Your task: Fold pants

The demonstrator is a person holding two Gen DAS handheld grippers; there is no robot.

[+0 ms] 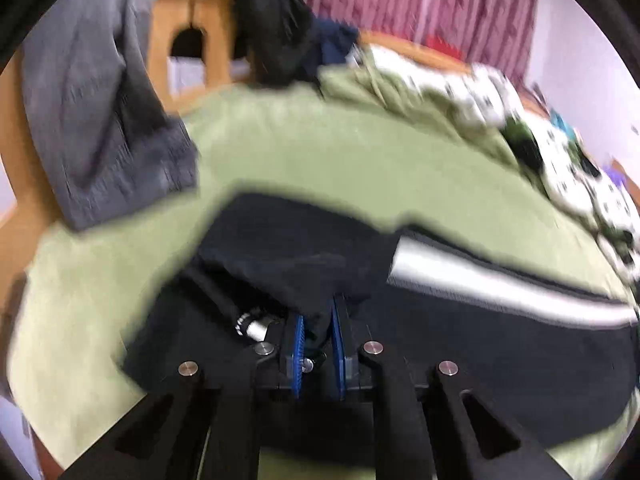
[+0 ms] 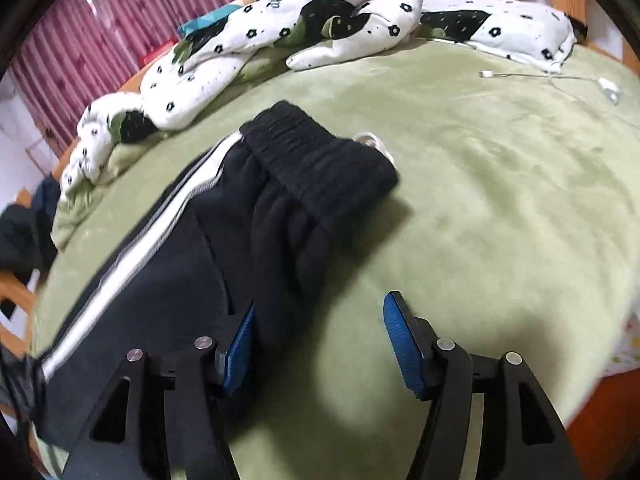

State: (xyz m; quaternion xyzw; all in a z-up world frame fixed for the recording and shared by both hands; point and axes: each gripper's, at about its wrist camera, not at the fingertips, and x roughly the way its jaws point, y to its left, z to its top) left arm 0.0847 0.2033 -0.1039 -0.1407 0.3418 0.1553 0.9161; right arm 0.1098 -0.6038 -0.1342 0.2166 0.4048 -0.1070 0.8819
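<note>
Left gripper (image 1: 318, 332), blue pads drawn together on a bunched fold of the black pants (image 1: 304, 256), which rise slightly out of the pinch; this view is motion-blurred, so the exact part of the garment held cannot be told. Right gripper (image 2: 324, 344), jaws spread wide and holding nothing, poised just above the green blanket (image 2: 500, 184) with its left pad at the near edge of the pants (image 2: 224, 240) and its right pad over bare blanket. Pants lie flat on the blanket, long axis running diagonally in the right wrist view from lower left to the ribbed waistband (image 2: 320, 160) at centre, a white side stripe (image 2: 132, 256) tracing that axis along the far edge. Waistband sits ahead of the right gripper and a little to its left, so the right hand appears the nearer one for taking that end, while the left already controls the opposite portion. Fold judged barely begun. A flower-print quilt (image 2: 288, 28) is heaped at the far side of the bed, a white cable (image 2: 552, 78) lies well apart to the right, and a grey garment (image 1: 100, 112) hangs at left in the left wrist view
</note>
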